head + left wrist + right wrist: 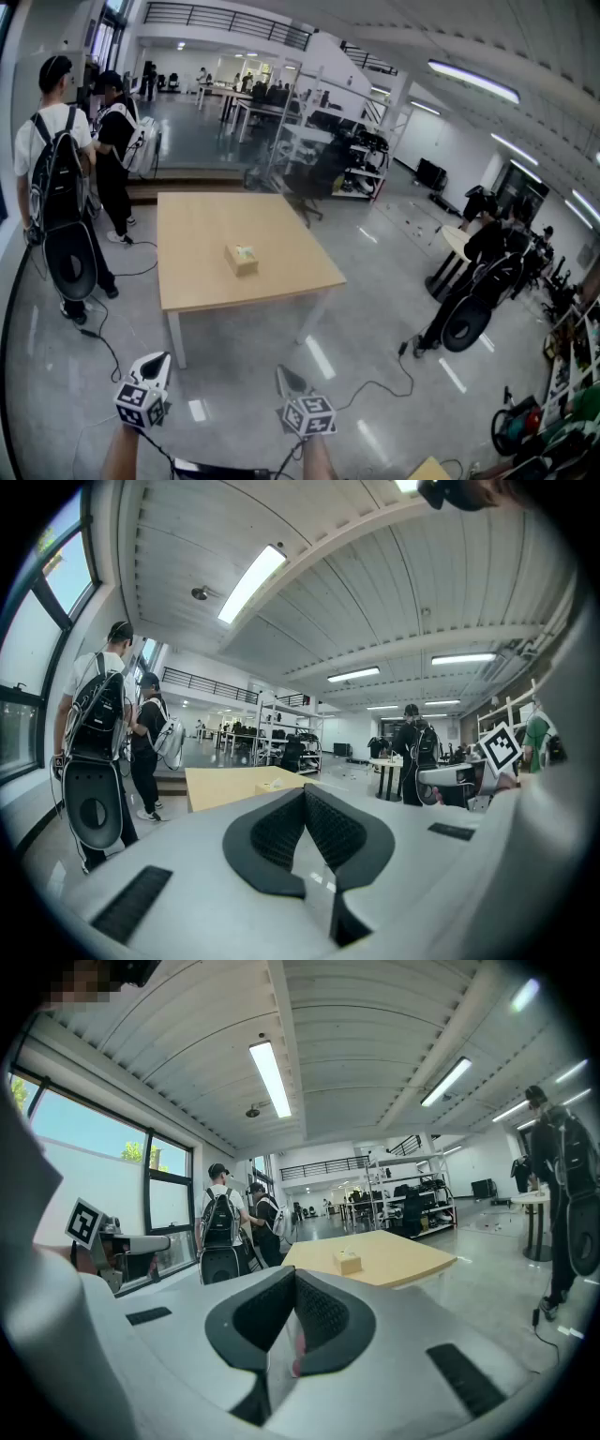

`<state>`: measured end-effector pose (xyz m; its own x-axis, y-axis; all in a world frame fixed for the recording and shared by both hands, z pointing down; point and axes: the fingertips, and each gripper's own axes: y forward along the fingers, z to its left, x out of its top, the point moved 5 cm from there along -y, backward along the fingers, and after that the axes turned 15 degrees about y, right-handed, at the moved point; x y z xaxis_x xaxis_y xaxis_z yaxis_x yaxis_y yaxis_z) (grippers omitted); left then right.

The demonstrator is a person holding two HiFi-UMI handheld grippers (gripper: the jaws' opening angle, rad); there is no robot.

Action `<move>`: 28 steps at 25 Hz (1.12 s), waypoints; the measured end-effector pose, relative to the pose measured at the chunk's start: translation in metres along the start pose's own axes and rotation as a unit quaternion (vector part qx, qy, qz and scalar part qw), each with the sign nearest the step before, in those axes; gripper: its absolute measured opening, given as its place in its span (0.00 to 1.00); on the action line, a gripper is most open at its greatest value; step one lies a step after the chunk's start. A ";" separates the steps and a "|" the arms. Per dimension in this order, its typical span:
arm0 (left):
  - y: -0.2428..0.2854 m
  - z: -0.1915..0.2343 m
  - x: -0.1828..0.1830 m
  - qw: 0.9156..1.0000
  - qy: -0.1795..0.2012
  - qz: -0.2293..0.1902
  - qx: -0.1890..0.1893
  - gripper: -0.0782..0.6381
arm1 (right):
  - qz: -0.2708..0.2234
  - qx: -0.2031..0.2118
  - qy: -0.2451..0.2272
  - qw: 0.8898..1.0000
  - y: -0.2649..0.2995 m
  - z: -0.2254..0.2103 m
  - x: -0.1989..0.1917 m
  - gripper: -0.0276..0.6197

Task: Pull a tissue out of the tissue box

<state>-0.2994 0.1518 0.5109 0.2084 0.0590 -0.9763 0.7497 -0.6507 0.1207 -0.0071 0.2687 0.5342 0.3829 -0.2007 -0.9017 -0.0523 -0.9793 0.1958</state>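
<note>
Left gripper (160, 360) and right gripper (287, 375) sit lowest in the head view, side by side over the grey floor (234, 384), marker cubes toward the person. Left: jaws pressed together at the tips, nothing between the pads. Right: same, closed and empty. Both point roughly level toward the wooden table (197, 281), well short of it. Tissue box (242, 259) sits near the middle of the tabletop with a tissue poking out of its top, well apart from both grippers. Two people with backpacks (56, 169) stand off the table's left edge. Another person (483, 248) stands at a small round table (454, 241), far right.
</note>
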 end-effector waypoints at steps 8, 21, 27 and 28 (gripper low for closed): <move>0.001 -0.002 0.008 1.000 -0.001 0.000 0.000 0.12 | -0.002 0.004 0.004 1.000 -0.002 0.000 0.008 0.05; 0.023 -0.021 -0.009 1.000 -0.009 0.013 -0.012 0.12 | -0.009 -0.014 -0.009 1.000 -0.015 -0.018 0.008 0.05; 0.041 -0.036 -0.009 1.000 -0.012 0.014 -0.019 0.12 | -0.007 -0.017 -0.001 1.000 -0.015 -0.041 0.014 0.05; 0.044 -0.040 -0.007 1.000 -0.012 0.013 -0.021 0.12 | -0.008 -0.018 -0.002 1.000 -0.017 -0.045 0.015 0.05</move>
<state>-0.2430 0.1532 0.5306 0.2127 0.0234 -0.9768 0.7699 -0.6195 0.1528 0.0414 0.2834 0.5345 0.3804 -0.1847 -0.9062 -0.0120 -0.9807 0.1949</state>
